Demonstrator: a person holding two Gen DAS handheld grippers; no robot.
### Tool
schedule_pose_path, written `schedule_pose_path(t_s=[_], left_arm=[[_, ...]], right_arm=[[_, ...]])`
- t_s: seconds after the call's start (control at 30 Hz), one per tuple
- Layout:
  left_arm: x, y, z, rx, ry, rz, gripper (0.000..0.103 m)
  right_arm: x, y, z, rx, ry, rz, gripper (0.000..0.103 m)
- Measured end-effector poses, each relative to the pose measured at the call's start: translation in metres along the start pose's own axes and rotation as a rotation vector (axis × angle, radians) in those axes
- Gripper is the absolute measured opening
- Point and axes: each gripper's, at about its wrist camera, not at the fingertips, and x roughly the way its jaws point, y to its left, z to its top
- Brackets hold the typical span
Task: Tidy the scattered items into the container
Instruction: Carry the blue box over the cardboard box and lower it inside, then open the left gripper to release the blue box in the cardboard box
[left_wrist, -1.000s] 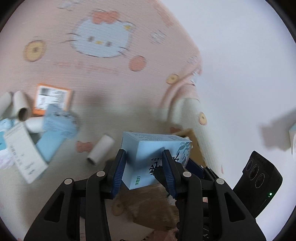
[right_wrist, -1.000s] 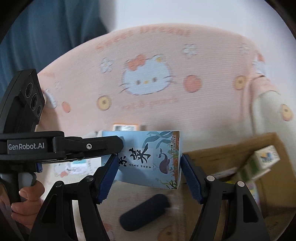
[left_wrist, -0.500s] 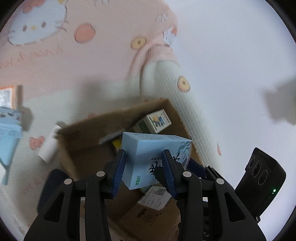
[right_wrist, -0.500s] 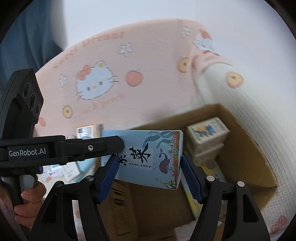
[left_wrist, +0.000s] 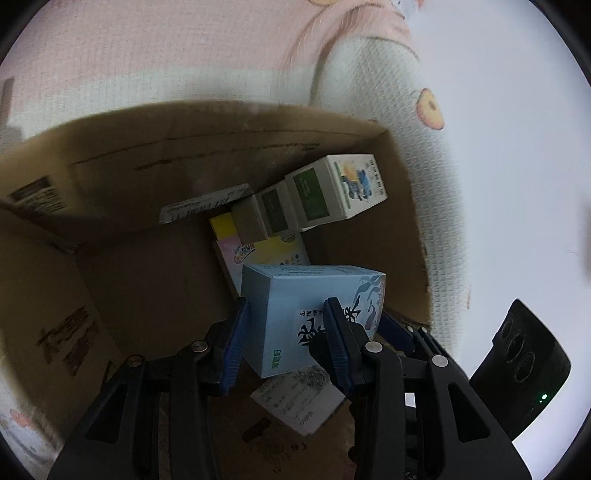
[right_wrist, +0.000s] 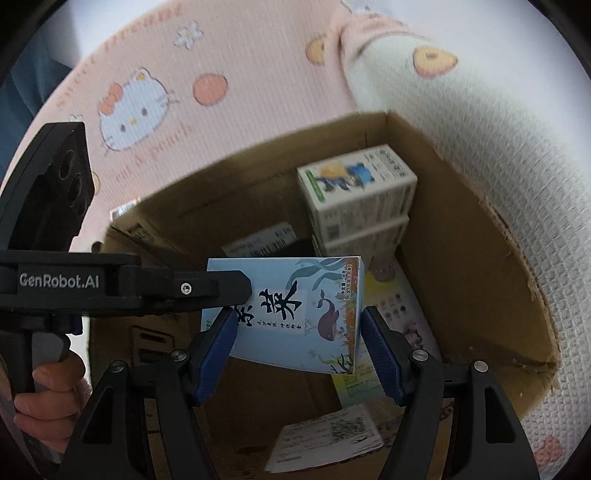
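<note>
Currently, left wrist view: left gripper (left_wrist: 286, 338) is clamped on the narrow sides of the light blue box (left_wrist: 310, 314), both blue pads pressed against it, box held in the air over the open cardboard carton (left_wrist: 155, 147). Carton interior visible below: two white-and-green boxes (left_wrist: 317, 195) stacked against the far right corner, tilted; a yellow-and-pink flat pack (left_wrist: 258, 251) lying on the floor of the carton under them; a white printed slip (left_wrist: 299, 402) on the carton floor just beneath the held box. Carton sits on a pink cartoon-print mat (left_wrist: 184, 44). Part of the right gripper's blue pad shows behind the box's right edge, with its black camera housing (left_wrist: 524, 369) at lower right

Right wrist view: right gripper (right_wrist: 299, 349) straddles the wide printed face of the same light blue box (right_wrist: 291, 314). Left pad touches the box's lower left edge; right pad sits just beside the right edge, contact there can't be confirmed, so right grip state can't be told. Left gripper reaches in from the left, its finger (right_wrist: 207, 284) lying across the box's top left. A hand (right_wrist: 48, 391) holds that gripper's handle at lower left. Box hangs above the carton (right_wrist: 480, 258), white-and-green boxes (right_wrist: 358, 195) at the far corner, slip (right_wrist: 328, 439) on the floor
</note>
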Motion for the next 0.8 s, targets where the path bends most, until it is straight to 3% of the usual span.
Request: schedule_pose_path(t_s=[0.13,0.2,0.4,0.6,0.63,0.67,0.73,0.8], left_arm=[[0.031,0.014,0.015,-0.125,0.095,-0.019,0.044],[0.042,0.022,0.017,-0.161,0.126,0.011,0.044],[0.048,0.028,0.013,-0.188,0.127,0.052,0.044],[0.054,0.030,0.011,-0.195,0.109,0.128,0.044],[0.053,0.032,0.010,-0.218,0.088,0.165,0.044],[0.053,0.034,0.009,-0.242,0.069,0.187,0.041],[0.056,0.036,0.008,-0.256,0.066,0.216,0.028],[0.059,0.039,0.007,-0.275,0.075,0.235,0.018]], right_arm=[[0.017,-0.014,0.009,-0.014,0.080,-0.072,0.068],[0.016,-0.021,0.012,-0.022,0.091,-0.133,0.068],[0.014,-0.028,0.025,-0.049,0.148,-0.105,0.068],[0.033,-0.026,0.039,-0.061,0.284,-0.100,0.068],[0.036,-0.025,0.039,-0.056,0.307,-0.082,0.064],[0.040,-0.026,0.041,-0.039,0.330,-0.056,0.039],[0.056,-0.025,0.043,-0.013,0.423,-0.016,0.016],[0.066,-0.022,0.041,-0.035,0.474,-0.036,0.016]])
